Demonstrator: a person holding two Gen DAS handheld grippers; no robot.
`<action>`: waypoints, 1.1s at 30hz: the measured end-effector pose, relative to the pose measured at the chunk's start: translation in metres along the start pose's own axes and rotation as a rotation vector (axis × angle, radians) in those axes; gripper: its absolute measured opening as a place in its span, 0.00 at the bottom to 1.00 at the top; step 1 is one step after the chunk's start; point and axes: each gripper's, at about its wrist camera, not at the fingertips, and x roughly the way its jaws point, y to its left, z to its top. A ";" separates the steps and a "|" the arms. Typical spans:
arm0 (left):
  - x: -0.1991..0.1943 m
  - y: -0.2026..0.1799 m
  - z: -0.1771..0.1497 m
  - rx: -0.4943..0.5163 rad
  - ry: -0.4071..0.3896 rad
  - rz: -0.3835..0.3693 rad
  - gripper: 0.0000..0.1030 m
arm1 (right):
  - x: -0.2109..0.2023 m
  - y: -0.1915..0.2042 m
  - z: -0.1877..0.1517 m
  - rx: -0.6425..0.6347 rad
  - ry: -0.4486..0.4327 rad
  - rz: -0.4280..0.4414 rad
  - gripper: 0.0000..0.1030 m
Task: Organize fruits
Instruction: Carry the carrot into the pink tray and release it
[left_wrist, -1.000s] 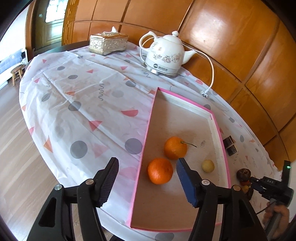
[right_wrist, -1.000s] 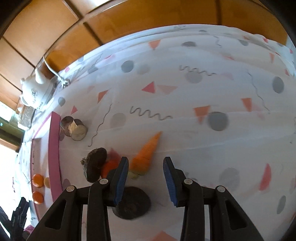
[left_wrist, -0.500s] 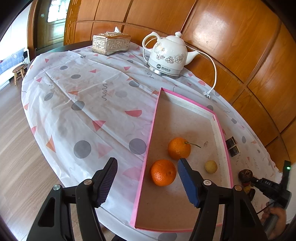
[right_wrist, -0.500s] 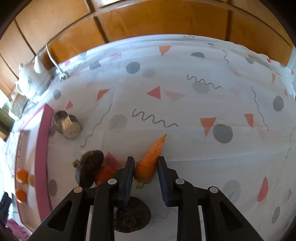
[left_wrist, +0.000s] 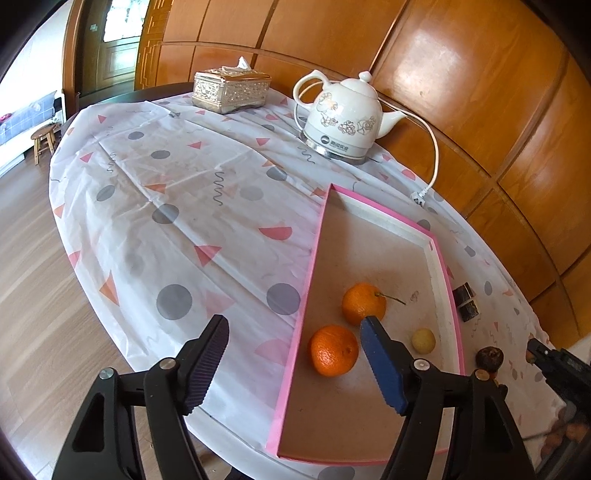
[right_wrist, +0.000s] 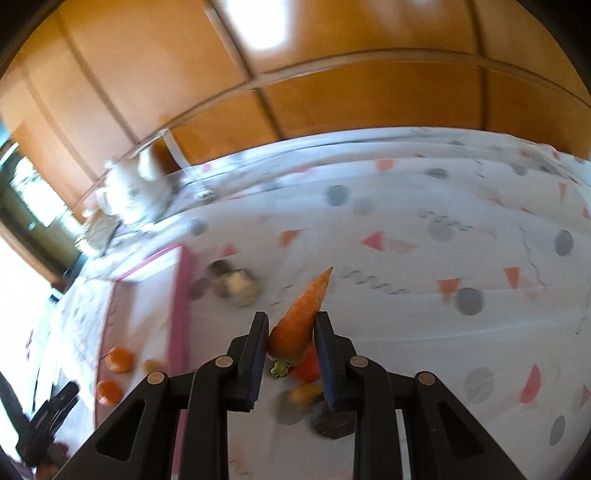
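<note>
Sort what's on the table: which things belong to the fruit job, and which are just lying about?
Job: pink tray, two oranges, small yellow fruit, carrot in the right gripper.
Lying about: teapot, tissue box, cord.

- your tray (left_wrist: 309, 266) shows a pink rim and a plain brown floor.
- two oranges (left_wrist: 334, 355) glow bright orange beside a pale yellow fruit (left_wrist: 423, 340).
- your tablecloth (left_wrist: 192, 206) is white with grey dots, pink and orange triangles, dark squiggles.
- the kettle (left_wrist: 343, 120) is white with a floral print.
- your carrot (right_wrist: 301, 321) is orange, green at the stem.
</note>
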 end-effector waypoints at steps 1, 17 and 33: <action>0.000 0.001 0.001 -0.003 -0.002 0.001 0.72 | -0.001 0.008 -0.003 -0.024 0.007 0.023 0.25; 0.001 0.006 0.002 -0.016 0.007 -0.001 0.72 | 0.028 0.148 -0.080 -0.434 0.212 0.211 0.25; 0.001 0.000 -0.001 0.005 0.012 -0.003 0.72 | 0.033 0.150 -0.091 -0.470 0.235 0.153 0.30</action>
